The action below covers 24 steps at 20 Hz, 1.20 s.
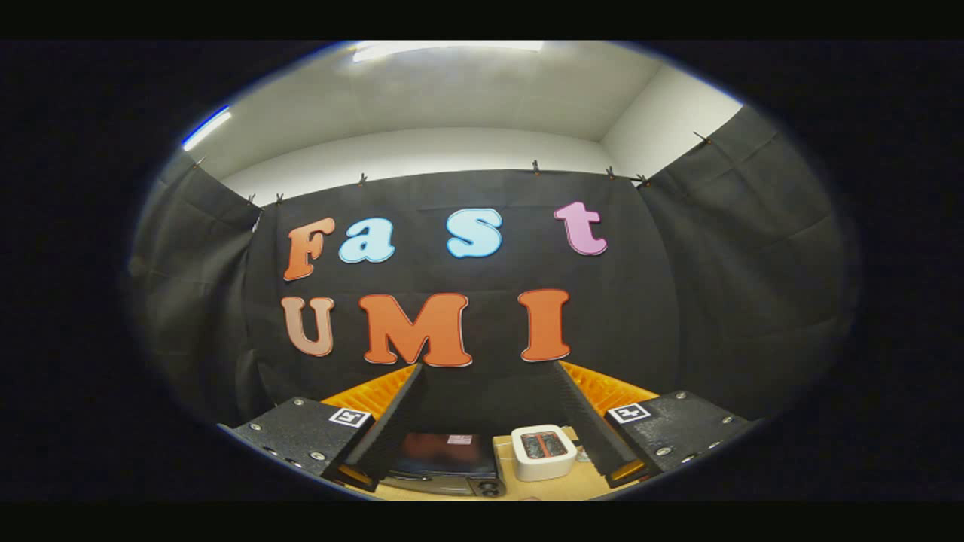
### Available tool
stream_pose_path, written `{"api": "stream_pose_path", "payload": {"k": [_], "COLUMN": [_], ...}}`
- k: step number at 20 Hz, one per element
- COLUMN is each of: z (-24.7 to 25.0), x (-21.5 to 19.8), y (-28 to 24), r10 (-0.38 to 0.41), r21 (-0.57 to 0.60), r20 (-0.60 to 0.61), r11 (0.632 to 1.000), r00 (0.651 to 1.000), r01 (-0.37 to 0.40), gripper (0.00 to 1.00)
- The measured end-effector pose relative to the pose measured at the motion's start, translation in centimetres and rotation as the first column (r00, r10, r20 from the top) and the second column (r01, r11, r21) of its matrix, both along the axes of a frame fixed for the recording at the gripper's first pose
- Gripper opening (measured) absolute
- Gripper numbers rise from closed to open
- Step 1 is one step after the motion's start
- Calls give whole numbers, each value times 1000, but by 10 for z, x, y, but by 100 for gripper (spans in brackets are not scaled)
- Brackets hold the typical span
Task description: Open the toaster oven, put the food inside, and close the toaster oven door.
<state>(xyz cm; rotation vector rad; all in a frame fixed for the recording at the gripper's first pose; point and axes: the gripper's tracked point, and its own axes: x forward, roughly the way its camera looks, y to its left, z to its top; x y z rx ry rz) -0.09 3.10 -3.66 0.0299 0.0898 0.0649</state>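
In the gripper view, the hand-held gripper [489, 444] is seen at the bottom of the frame with its two fingers [395, 421] spread wide apart and nothing held between them. It is pointed high, so that most of the frame is taken up by the booth's dark cloth wall and the pale ceiling above it.

Low in the frame, between the fingers, a strip of the bench [527, 493] is visible. On it, at lower centre-left, stands the toaster oven [444, 463], a dark box seen from above; its door appears to be closed, though little of the front face can be made out from this angle. Just beside it, at lower centre-right, a small white toaster-like object [544, 452] with two reddish slots is standing. The food cannot be identified with certainty.

The opening step is judged not yet begun; the task is at its very start. For the next move, the gripper would need to be tilted downward and brought toward the oven's front so that the door handle can be found and taken between the fingers.
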Motion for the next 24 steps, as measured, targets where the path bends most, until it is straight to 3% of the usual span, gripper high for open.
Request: {"api": "stream_pose_path", "payload": {"k": [6,14,24], "z": [-60,-135,-246], "x": [-12,-17,-9], "y": [54,122,150], "r10": [107,204,167], "r21": [13,48,2], "r20": [-130,-289,-442], "r11": [994,979,983], "r00": [986,935,882], "r01": [-106,-198,-185], "gripper": [99,99,99]}}
